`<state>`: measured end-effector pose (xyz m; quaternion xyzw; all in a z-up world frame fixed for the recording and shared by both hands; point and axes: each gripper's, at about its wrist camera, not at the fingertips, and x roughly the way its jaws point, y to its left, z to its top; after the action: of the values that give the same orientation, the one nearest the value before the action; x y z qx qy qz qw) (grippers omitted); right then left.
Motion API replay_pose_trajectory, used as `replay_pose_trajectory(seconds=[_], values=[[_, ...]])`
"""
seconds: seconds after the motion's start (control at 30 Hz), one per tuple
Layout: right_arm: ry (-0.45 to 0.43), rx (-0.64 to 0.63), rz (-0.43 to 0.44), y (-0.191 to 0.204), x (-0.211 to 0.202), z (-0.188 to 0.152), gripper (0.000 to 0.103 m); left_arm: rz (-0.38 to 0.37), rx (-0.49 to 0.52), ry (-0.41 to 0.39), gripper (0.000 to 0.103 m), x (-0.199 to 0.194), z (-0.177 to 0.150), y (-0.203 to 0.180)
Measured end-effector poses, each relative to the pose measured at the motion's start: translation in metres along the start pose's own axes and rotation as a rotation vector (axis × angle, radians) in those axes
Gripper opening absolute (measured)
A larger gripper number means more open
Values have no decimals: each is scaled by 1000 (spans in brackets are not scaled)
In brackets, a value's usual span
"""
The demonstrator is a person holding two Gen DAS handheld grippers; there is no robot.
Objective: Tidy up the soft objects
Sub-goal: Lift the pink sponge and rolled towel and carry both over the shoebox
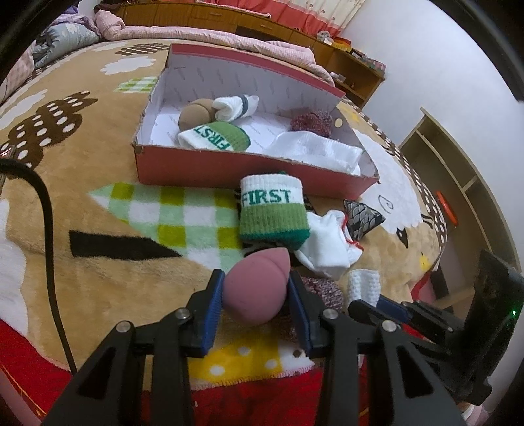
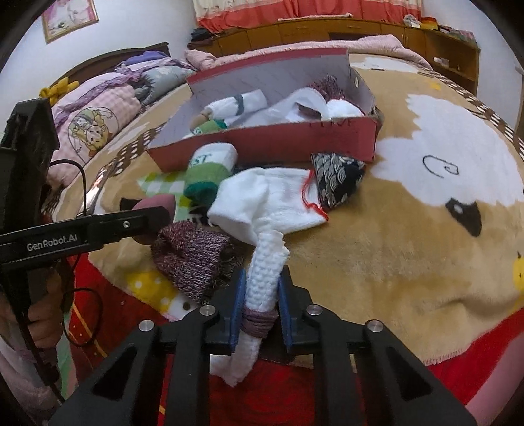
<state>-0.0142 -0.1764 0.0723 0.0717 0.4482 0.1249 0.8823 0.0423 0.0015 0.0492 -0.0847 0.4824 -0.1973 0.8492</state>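
Observation:
My left gripper (image 1: 256,281) is shut on a pink egg-shaped sponge (image 1: 258,286), held just above the blanket in front of a red shoebox (image 1: 229,167). The box holds a tan ball, rolled white socks, a green "FIRST" sock and a maroon knit piece. Another green and white "FIRST" sock (image 1: 273,211) lies outside the box. My right gripper (image 2: 260,288) is shut on a white knitted sock with a purple band (image 2: 263,278). Beside it lie a maroon knit sock (image 2: 193,259), a white sock with red trim (image 2: 265,203) and a dark patterned pouch (image 2: 337,180).
All this lies on a tan patterned blanket (image 2: 393,245) over a bed. Quilts and pillows (image 2: 98,111) are piled at the head. Wooden cabinets (image 2: 327,31) line the far wall. A black cable (image 1: 49,229) runs on the left.

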Motion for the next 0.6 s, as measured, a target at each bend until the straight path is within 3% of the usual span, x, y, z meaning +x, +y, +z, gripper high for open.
replay_pose_trajectory(seconds=[0.6], values=[[-104, -41, -3, -6, -28, 32, 18, 43, 21, -52, 40, -12, 16, -7]])
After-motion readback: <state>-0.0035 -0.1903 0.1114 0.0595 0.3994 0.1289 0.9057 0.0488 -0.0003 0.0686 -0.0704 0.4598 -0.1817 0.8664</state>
